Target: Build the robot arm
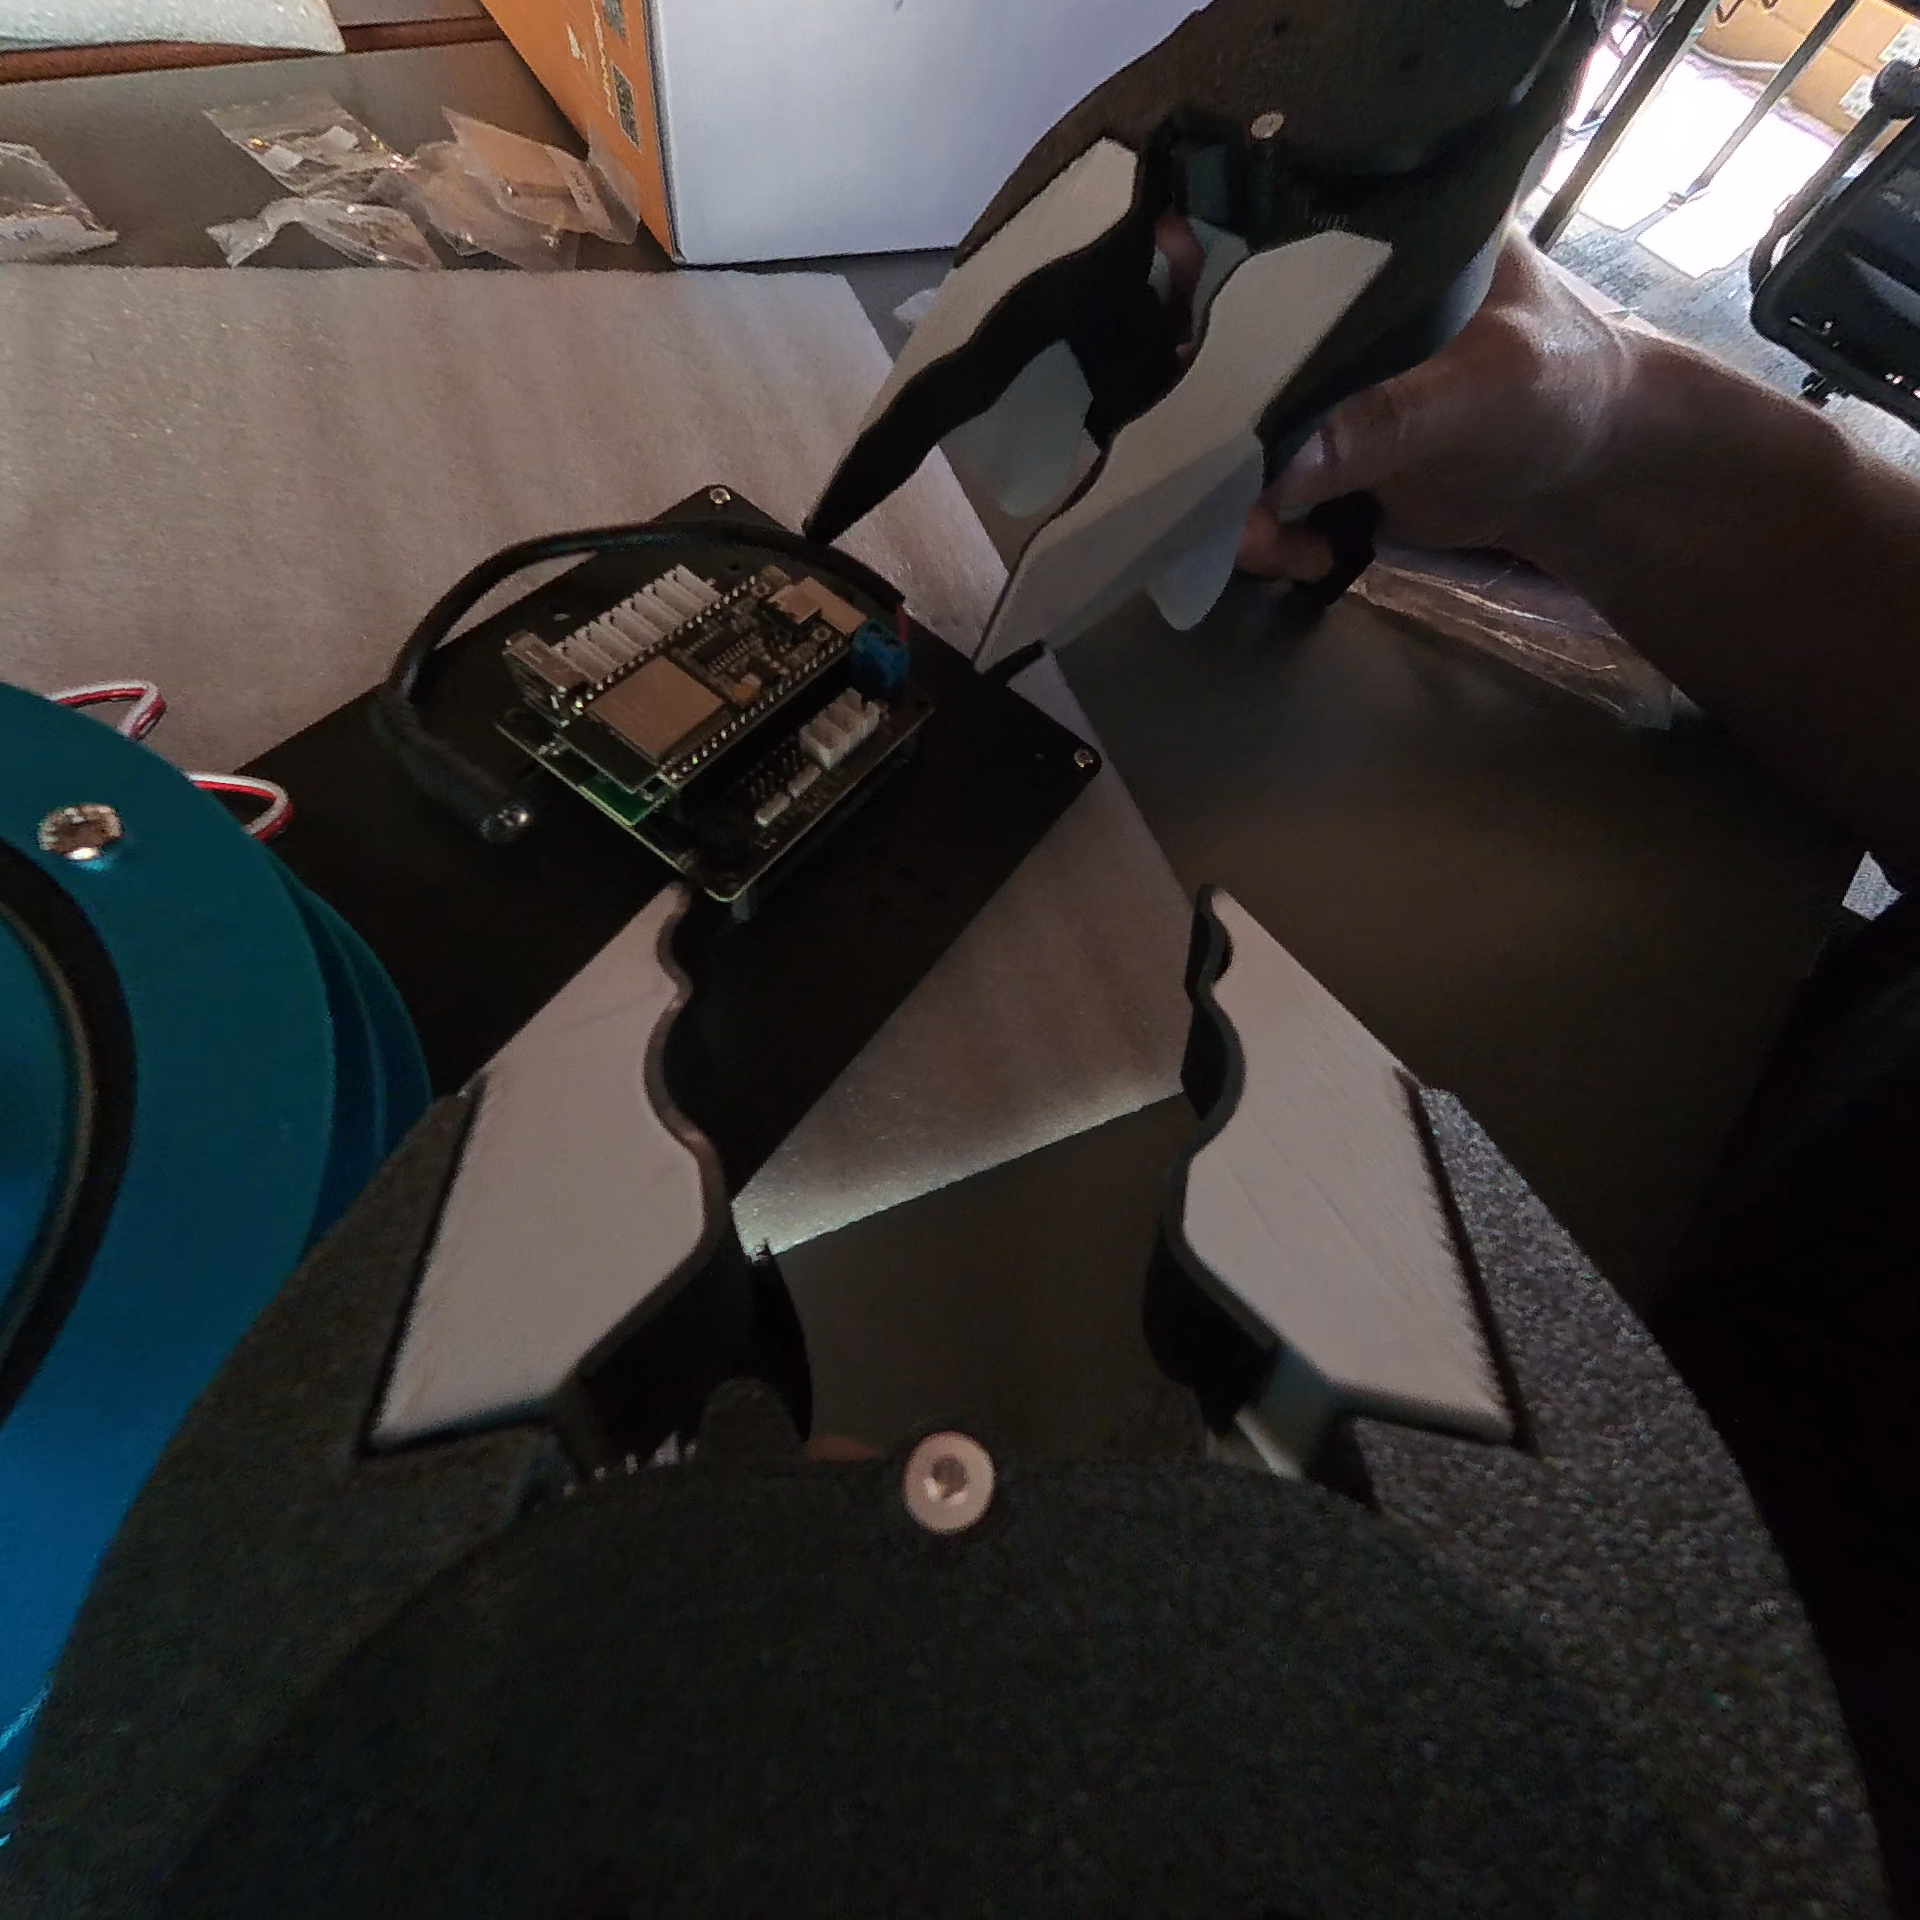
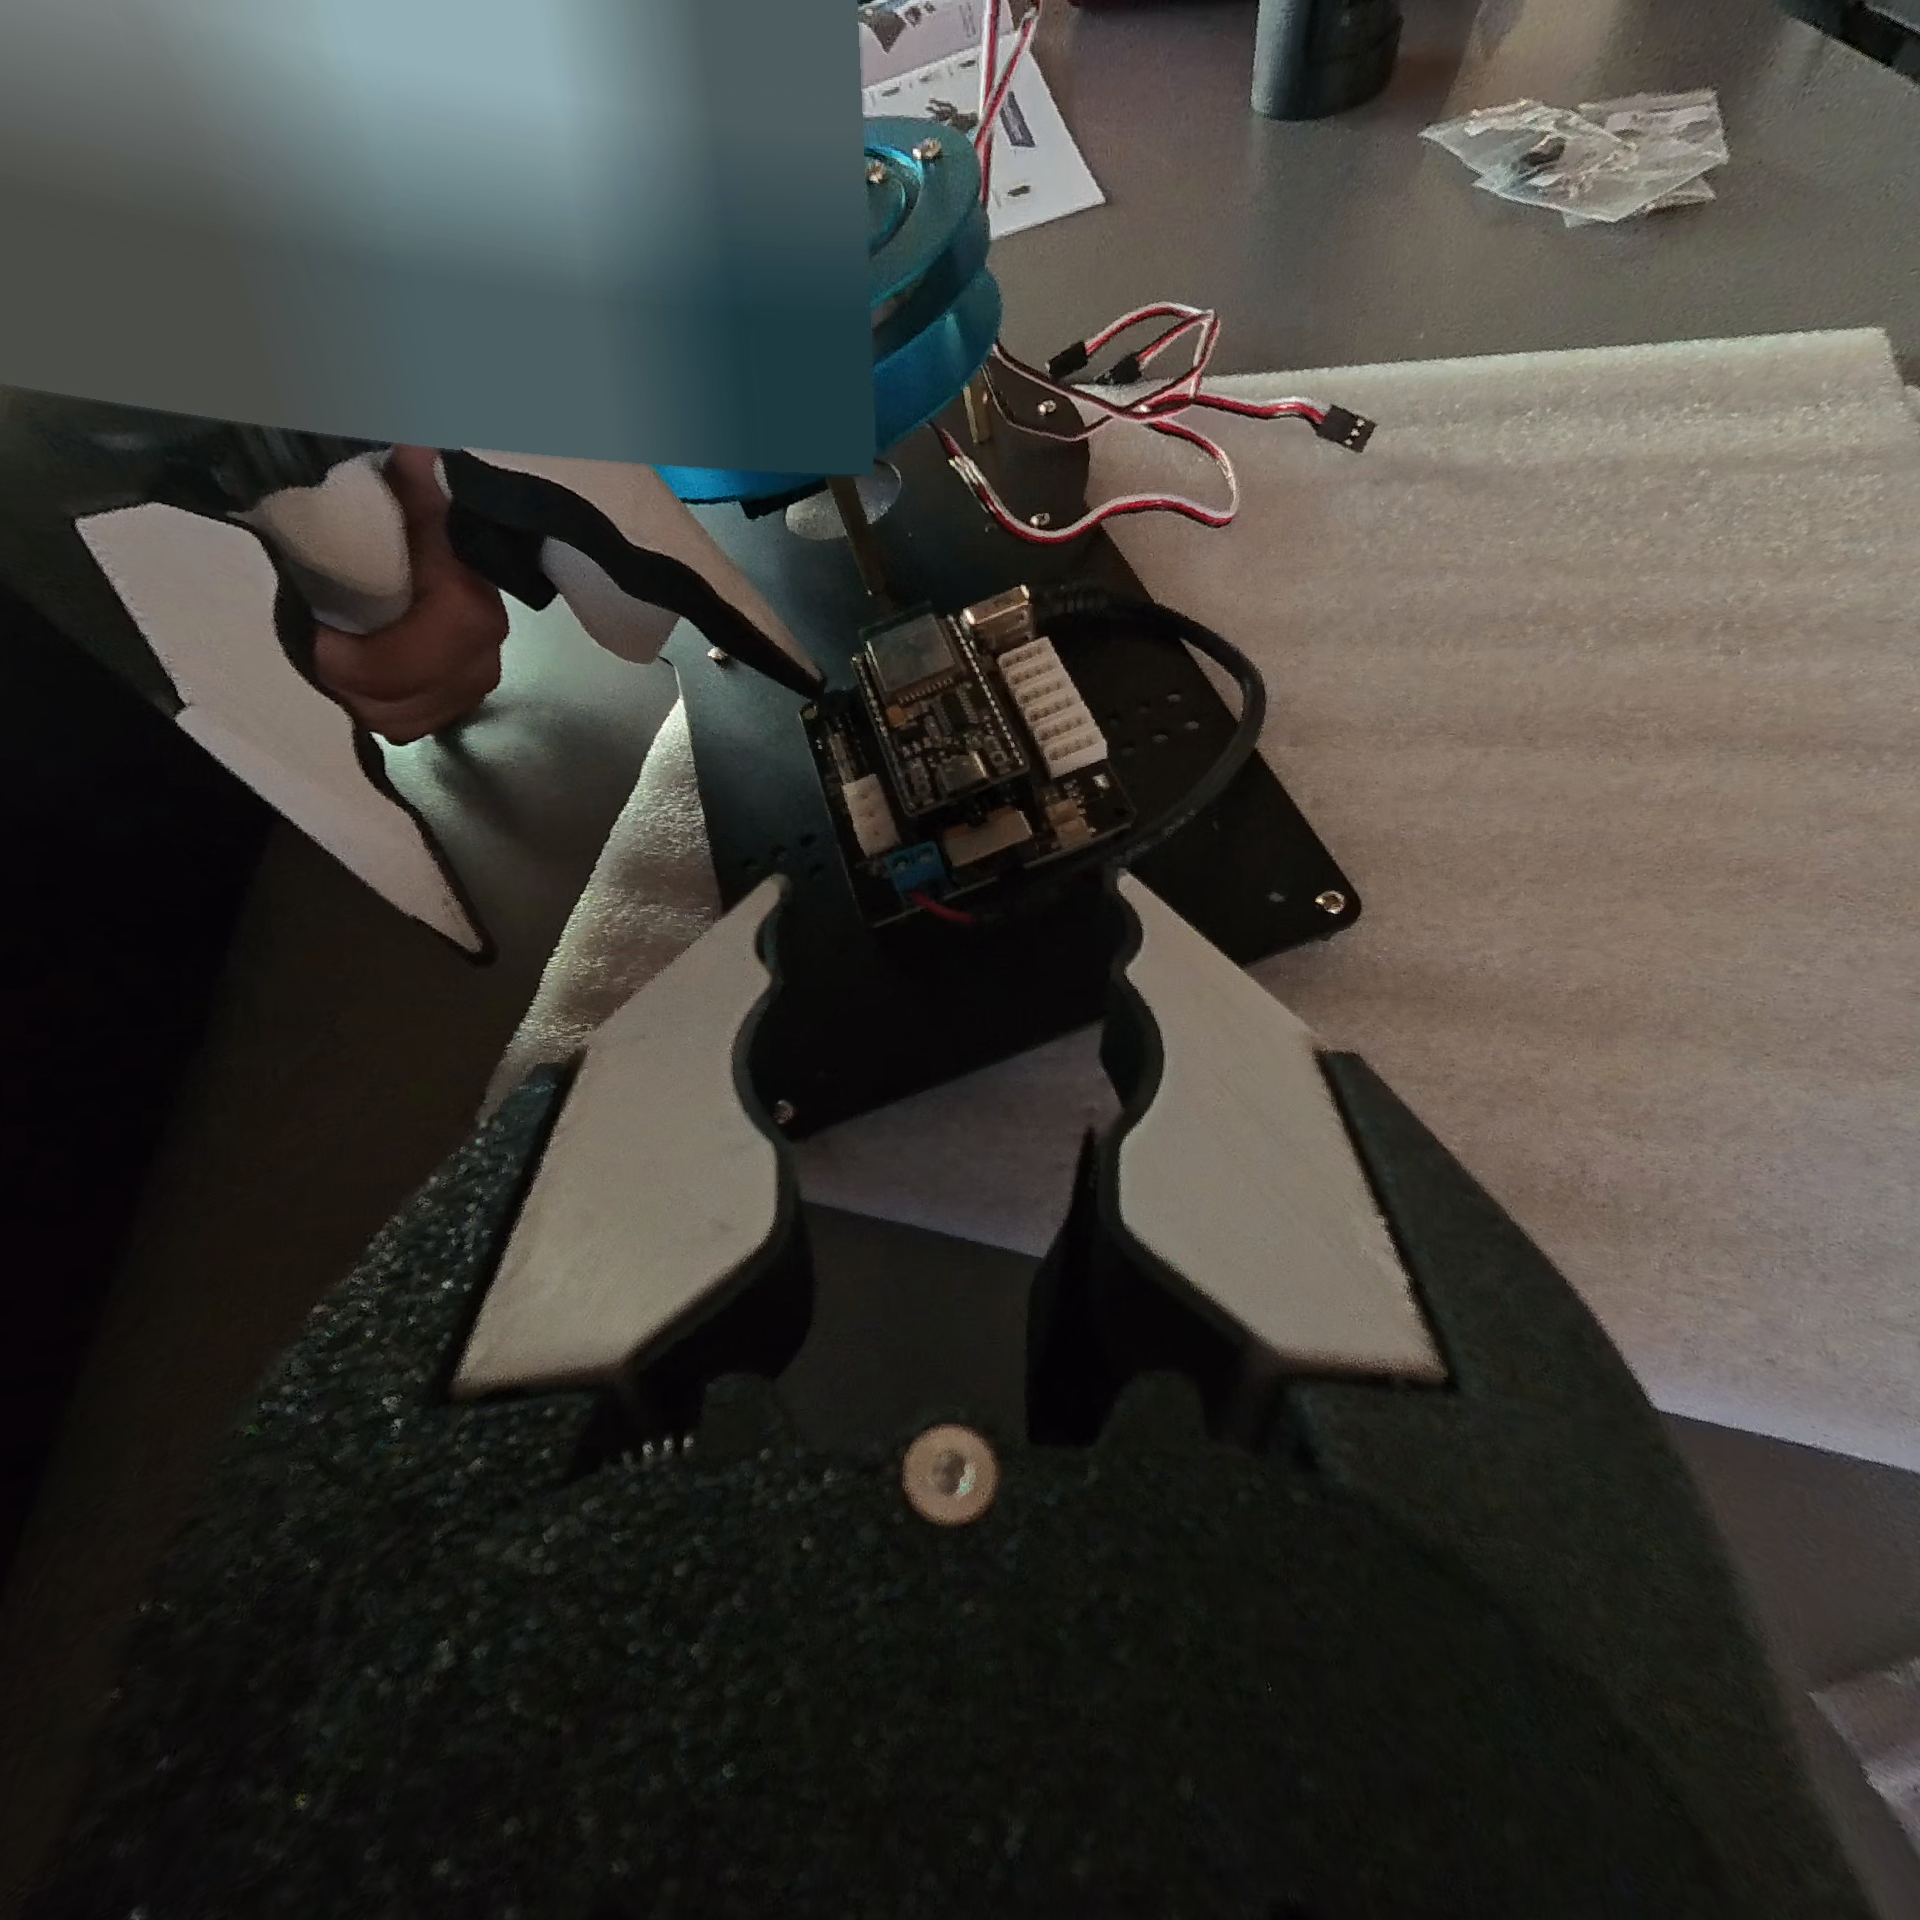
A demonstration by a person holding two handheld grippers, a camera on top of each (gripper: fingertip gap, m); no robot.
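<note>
A stacked circuit board (image 1: 707,717) with white connectors and a blue terminal sits on a black base plate (image 1: 997,790). A black cable (image 1: 447,644) loops around it. My left gripper (image 1: 940,914) is open and empty, just short of the board over the plate's near edge. My right gripper (image 1: 909,592) is open and empty on the board's far side, one fingertip (image 1: 826,525) close to the cable. In the right wrist view the board (image 2: 966,748) lies just ahead of my right gripper (image 2: 951,894). My left gripper (image 2: 649,821) is at the left, one fingertip (image 2: 816,681) at the board's corner.
A blue metal disc assembly (image 1: 156,1039) stands on the plate beside the board, with red-white servo wires (image 2: 1143,416). A white foam sheet (image 2: 1558,727) lies under the plate. Small parts bags (image 2: 1590,156), a paper leaflet (image 2: 1039,156) and a white-and-orange box (image 1: 810,104) are on the table.
</note>
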